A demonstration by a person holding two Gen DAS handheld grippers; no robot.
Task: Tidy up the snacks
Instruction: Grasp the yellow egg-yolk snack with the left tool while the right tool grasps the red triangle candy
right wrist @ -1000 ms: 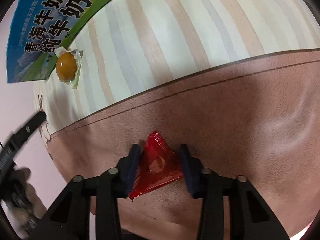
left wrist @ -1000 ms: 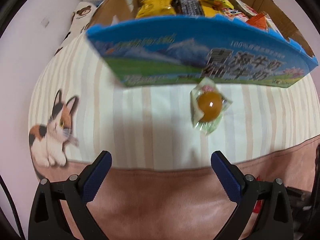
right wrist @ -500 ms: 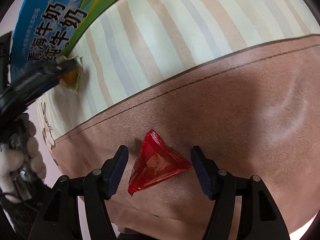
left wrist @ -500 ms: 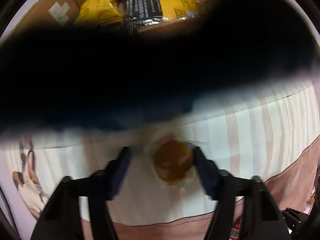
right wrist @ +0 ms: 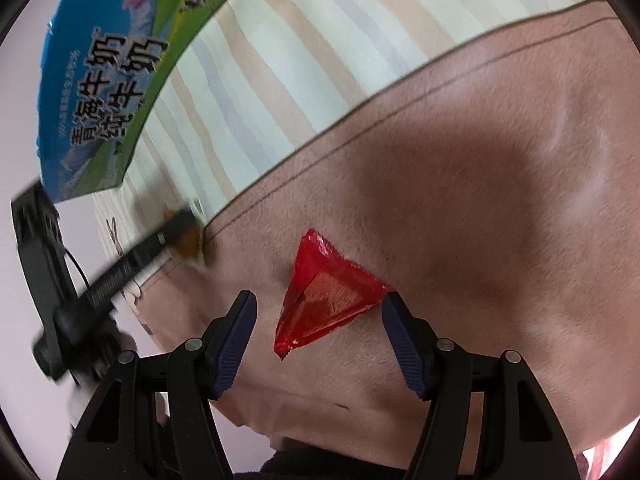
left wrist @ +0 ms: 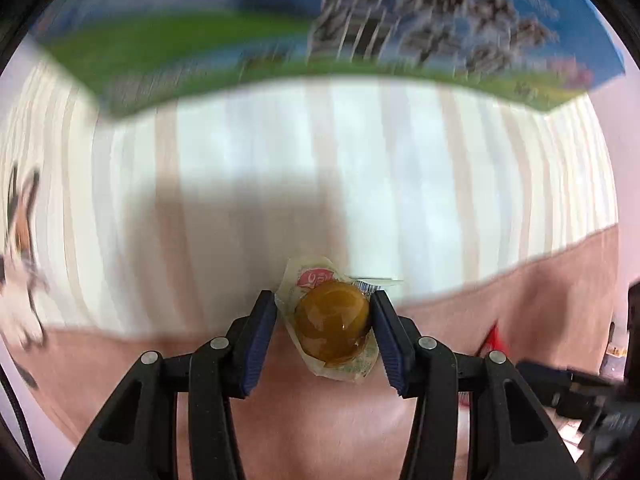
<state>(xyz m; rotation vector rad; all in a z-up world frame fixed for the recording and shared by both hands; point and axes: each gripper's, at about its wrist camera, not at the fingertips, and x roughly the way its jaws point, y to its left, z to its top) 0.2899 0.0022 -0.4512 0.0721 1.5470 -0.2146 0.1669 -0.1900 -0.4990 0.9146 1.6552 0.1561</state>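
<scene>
Cloth (left wrist: 360,168): pale stripes in cream, beige and grey-blue, with a plain pinkish-brown border; a cat print at its edge, white, black and orange. Box (right wrist: 100,92): blue and green, dark lettering. Jelly (left wrist: 332,328): amber in a clear wrapper. Wrapper (right wrist: 324,292): translucent red. Gripper pads (right wrist: 236,336): dark blue

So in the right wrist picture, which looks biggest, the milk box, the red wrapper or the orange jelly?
1. milk box
2. red wrapper
3. orange jelly, partly hidden and blurred behind the left gripper; it also sits farther from the camera.
</scene>
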